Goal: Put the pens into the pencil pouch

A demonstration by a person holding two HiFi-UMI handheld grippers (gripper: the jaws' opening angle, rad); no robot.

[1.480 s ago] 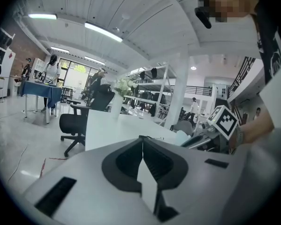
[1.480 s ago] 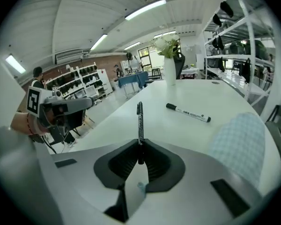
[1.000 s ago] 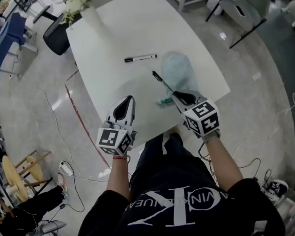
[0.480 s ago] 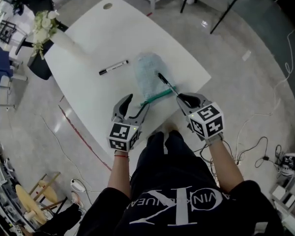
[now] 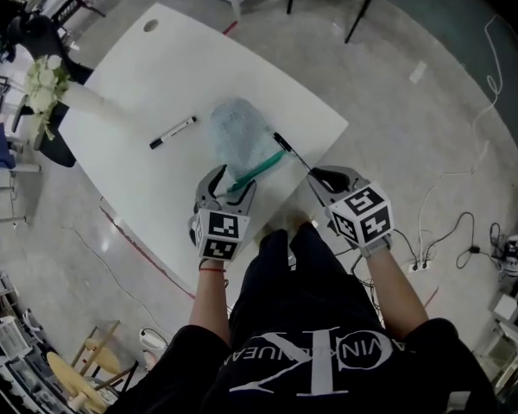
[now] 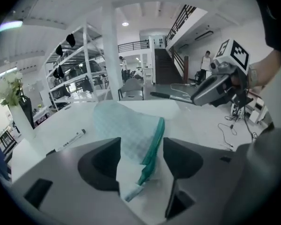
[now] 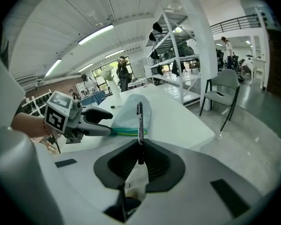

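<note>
A light blue mesh pouch with a teal zipper edge lies near the table's front edge. My left gripper has just been opening its jaws. They now stand wide on either side of the pouch's near zipper end, and the pads do not press on it. My right gripper is shut on a black pen whose tip points over the pouch. In the right gripper view the pen stands up from the jaws. A second black-and-white pen lies on the table left of the pouch.
A white vase with white flowers stands at the white table's far left corner. Beyond the table are chairs and metal shelving. Cables run over the floor at the right. The person's legs are close to the table's front edge.
The left gripper has moved forward to the pouch's near end and gone from shut to wide open. The right gripper, still holding the pen, has shifted slightly beside the pouch.
</note>
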